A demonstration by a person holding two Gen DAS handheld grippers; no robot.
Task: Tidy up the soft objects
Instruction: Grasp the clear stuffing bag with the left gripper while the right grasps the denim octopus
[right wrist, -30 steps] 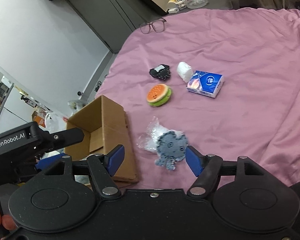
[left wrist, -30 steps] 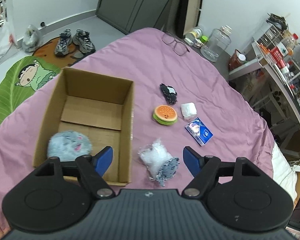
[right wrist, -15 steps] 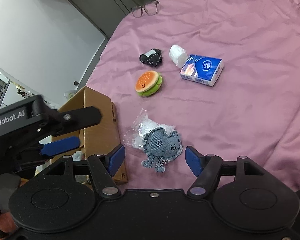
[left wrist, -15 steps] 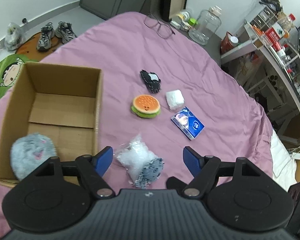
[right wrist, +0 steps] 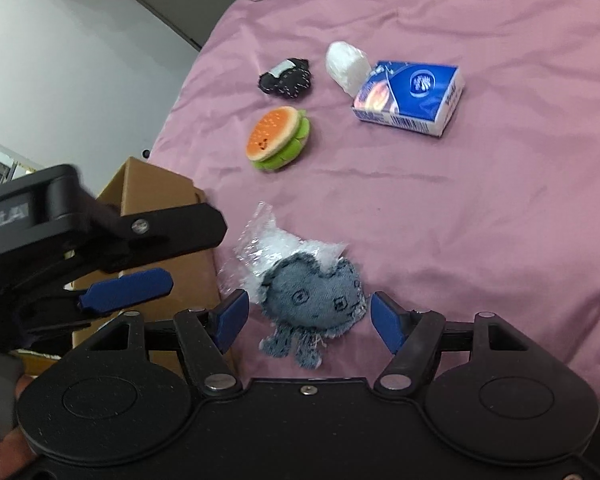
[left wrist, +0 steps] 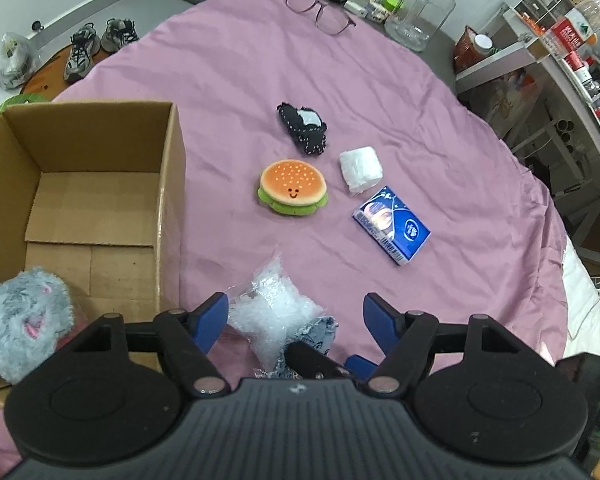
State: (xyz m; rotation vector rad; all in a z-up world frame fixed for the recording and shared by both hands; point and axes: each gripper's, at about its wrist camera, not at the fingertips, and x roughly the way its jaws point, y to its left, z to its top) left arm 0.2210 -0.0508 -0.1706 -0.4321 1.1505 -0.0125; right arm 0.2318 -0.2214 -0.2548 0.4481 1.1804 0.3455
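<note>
A denim octopus toy (right wrist: 314, 294) lies on a clear plastic bag (right wrist: 260, 246) on the pink bedsheet, between the open fingers of my right gripper (right wrist: 304, 320). My left gripper (left wrist: 296, 322) is open over the same bag (left wrist: 274, 312), right of the cardboard box (left wrist: 168, 184). A grey fluffy toy (left wrist: 20, 326) lies in the box. A burger plush (left wrist: 293, 193), a black plush (left wrist: 303, 128), a white wrapped bundle (left wrist: 360, 168) and a blue tissue pack (left wrist: 392, 224) lie beyond.
Glasses (left wrist: 320, 10) lie at the far bed edge. A large glass jar (left wrist: 420, 12) and shelves with bottles (left wrist: 560, 36) stand to the far right. Shoes (left wrist: 96, 42) sit on the floor to the left.
Both grippers moved closer to the denim toy and bag. The left gripper shifted right, away from the box. The right gripper's fingers now flank the denim toy.
</note>
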